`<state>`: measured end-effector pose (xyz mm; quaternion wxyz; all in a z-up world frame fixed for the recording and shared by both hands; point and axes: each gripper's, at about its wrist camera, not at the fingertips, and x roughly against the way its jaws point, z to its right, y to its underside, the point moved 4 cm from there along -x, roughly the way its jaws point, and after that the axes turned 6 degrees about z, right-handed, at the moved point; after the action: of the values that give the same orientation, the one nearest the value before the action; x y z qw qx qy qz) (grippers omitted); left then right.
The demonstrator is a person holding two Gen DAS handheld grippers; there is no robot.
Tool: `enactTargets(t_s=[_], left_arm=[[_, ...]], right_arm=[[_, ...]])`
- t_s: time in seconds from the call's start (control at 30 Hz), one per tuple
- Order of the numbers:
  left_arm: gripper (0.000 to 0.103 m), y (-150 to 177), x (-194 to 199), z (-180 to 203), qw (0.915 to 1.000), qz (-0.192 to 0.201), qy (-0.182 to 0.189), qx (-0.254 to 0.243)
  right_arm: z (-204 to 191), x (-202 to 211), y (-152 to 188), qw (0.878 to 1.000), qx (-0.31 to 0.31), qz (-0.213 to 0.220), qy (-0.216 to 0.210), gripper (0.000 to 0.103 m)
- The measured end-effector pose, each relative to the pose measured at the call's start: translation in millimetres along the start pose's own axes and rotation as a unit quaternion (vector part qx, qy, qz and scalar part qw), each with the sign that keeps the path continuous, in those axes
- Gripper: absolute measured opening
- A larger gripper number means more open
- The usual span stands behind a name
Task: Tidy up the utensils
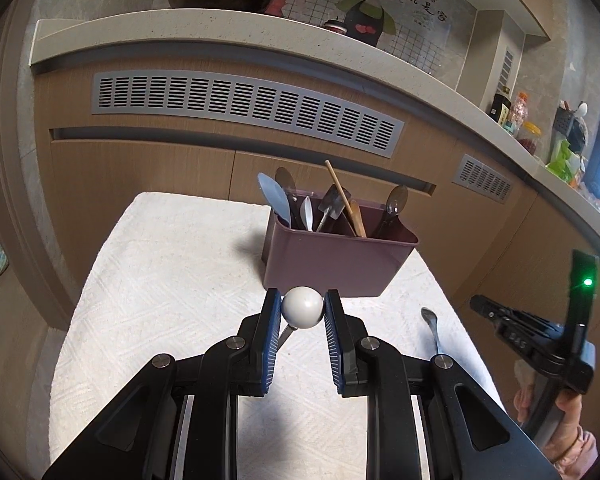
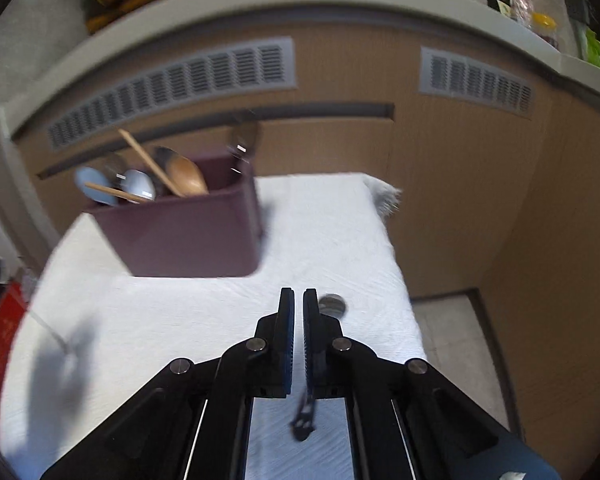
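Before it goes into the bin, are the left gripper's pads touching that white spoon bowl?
Touching. The left wrist view shows the left gripper with both blue pads pressed against opposite sides of the white spoon, no gap visible.

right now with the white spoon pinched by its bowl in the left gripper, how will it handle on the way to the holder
The white spoon looks rigid, so probably no flop. The left gripper clamps its smooth, rounded bowl, so it may slip or pivot between the pads. Its handle hangs below, likely swinging if tilted. The maroon holder is crowded, so aim for a gap.
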<state>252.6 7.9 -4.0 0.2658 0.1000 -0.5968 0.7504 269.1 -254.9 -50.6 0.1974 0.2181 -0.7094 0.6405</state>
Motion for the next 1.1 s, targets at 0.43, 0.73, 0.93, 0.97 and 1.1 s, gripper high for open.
enactTargets(t_s=[0.43, 0.73, 0.93, 0.97, 1.1], left_arm=[[0.023, -5.1, 10.2, 13.0, 0.9999, 0.006, 0.005, -0.012], [0.023, -2.1, 8.0, 8.6, 0.9997, 0.018, -0.01, -0.016], [0.023, -0.9, -4.7, 1.8, 0.9999, 0.01, -0.001, -0.01], [0.023, -0.9, -6.6, 0.3, 0.9999, 0.008, -0.001, -0.008], [0.023, 2.1, -10.9, -4.4, 1.0, 0.001, -0.003, -0.003]], right_arm=[[-20.1, 31.6, -20.8, 0.998, 0.036, 0.042, -0.044, 0.003], [3.8, -21.8, 23.4, 0.998, 0.051, -0.033, 0.005, 0.05], [13.6, -83.3, 30.5, 0.995, 0.024, -0.093, 0.015, 0.05], [13.5, -93.6, 29.8, 0.995, 0.024, -0.099, 0.021, 0.047], [16.8, -117.9, 29.4, 0.992, 0.01, -0.114, 0.043, 0.028]])
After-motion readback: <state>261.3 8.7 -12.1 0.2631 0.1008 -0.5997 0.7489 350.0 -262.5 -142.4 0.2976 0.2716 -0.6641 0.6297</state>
